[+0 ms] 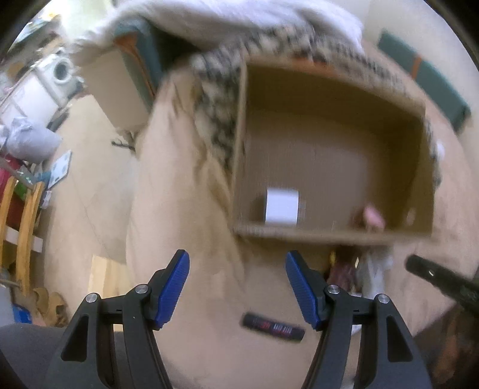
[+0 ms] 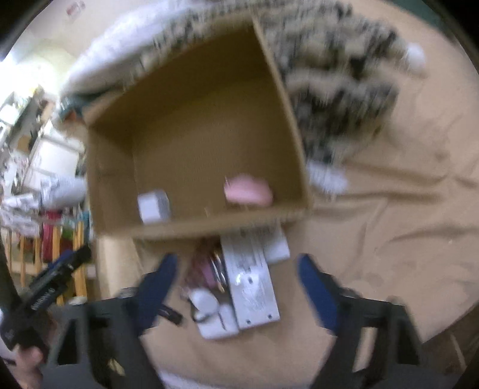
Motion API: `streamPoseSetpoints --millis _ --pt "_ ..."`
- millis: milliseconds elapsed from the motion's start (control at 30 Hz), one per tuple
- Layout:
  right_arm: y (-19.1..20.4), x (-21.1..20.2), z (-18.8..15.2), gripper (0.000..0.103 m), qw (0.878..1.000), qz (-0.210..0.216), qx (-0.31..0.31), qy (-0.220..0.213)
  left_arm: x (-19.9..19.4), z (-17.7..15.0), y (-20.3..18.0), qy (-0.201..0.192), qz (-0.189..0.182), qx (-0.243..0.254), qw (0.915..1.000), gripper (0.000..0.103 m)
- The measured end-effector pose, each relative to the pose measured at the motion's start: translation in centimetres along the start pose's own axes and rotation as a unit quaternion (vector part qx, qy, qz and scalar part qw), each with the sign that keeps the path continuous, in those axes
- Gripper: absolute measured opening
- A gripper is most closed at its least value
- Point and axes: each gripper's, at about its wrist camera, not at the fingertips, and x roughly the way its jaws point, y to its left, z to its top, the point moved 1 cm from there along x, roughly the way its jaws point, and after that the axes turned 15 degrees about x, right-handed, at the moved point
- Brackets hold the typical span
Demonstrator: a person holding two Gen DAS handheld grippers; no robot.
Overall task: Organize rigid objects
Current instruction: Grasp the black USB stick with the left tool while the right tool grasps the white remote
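Left wrist view: the left gripper (image 1: 237,288) fills the bottom of the frame, its blue-padded jaws standing apart with nothing between them. Below them lies a beige sheet (image 1: 185,209), creased, spread over what looks like a bed. A small black cylinder (image 1: 273,327) with red and white lettering, too blurred to read, lies on the sheet low in the frame, between the jaws and clear of both pads. An open cardboard box (image 1: 329,233) takes up the centre and right. Inside it, near its front wall, sit a small white cube (image 1: 281,209) on the left and a pink object (image 1: 372,216) on the right, well apart. A black-and-cream patterned blanket (image 1: 218,119) is bunched against the box's left and far sides, with white bedding (image 1: 227,18) at the top of the frame. The other gripper's black tip pokes in at the lower right. At far left are a white washing machine (image 1: 61,71), a wooden rack (image 1: 25,227) and floor clutter.

Right wrist view, heavily blurred: the right gripper (image 2: 236,287) spans the bottom, its jaws apart and holding nothing. Just under and between them, in front of the box, lies a pile of small items: a flat white panel (image 2: 253,287) with grey print I cannot read, a white block with a round white piece (image 2: 206,302), and something maroon. The same box sits in the centre with cube and pink object inside. At lower left a hand (image 2: 28,363) holds the left gripper, which bears unreadable white lettering.
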Motion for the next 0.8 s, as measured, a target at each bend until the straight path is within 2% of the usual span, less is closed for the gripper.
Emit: streamPoseSetpoints --millis 33,133,200,267,333,533,600,667,800 --pt "-0.6 1.2 0.0 0.061 1.000 -0.001 0.003 0.023 1.3 -0.3 -0.4 0.031 -0.015 0.016 0.9993 0.065" --pt "-1.5 3.7 -0.3 0.059 0.997 -0.014 0.015 0.072 4.1 -1.5 -1.3 0.095 -0.066 0.032 0.9928 0.065" --pt "-1.1 4.2 -0.6 0.059 0.997 -0.007 -0.003 0.077 5.3 -2.2 -1.7 0.121 -0.085 0.035 0.9883 0.065" --pt "-1.1 4.4 -0.7 0.059 0.997 -0.022 -0.001 0.076 6.1 -2.7 -2.5 0.140 -0.091 0.052 0.9846 0.065" --pt "-0.8 4.2 -0.7 0.059 0.997 -0.007 -0.004 0.075 6.8 -3.0 -3.4 0.152 -0.086 0.076 0.9816 0.065" --pt "-0.7 3.6 -0.6 0.059 0.998 -0.012 -0.004 0.064 9.3 -3.1 -4.9 0.182 -0.105 0.098 0.9727 0.065" --pt "-0.8 3.4 -0.3 0.059 0.998 -0.010 -0.003 0.067 10.2 -3.3 -5.6 0.193 -0.099 0.119 0.9689 0.069" --pt "-0.9 3.3 -0.3 0.059 0.998 -0.010 -0.006 0.065 10.6 -3.1 -5.8 0.195 -0.101 0.120 0.9680 0.077" --pt "-1.4 3.3 -0.1 0.059 0.998 -0.012 0.001 0.066 11.2 -3.5 -6.0 0.208 -0.111 0.124 0.9639 0.080"
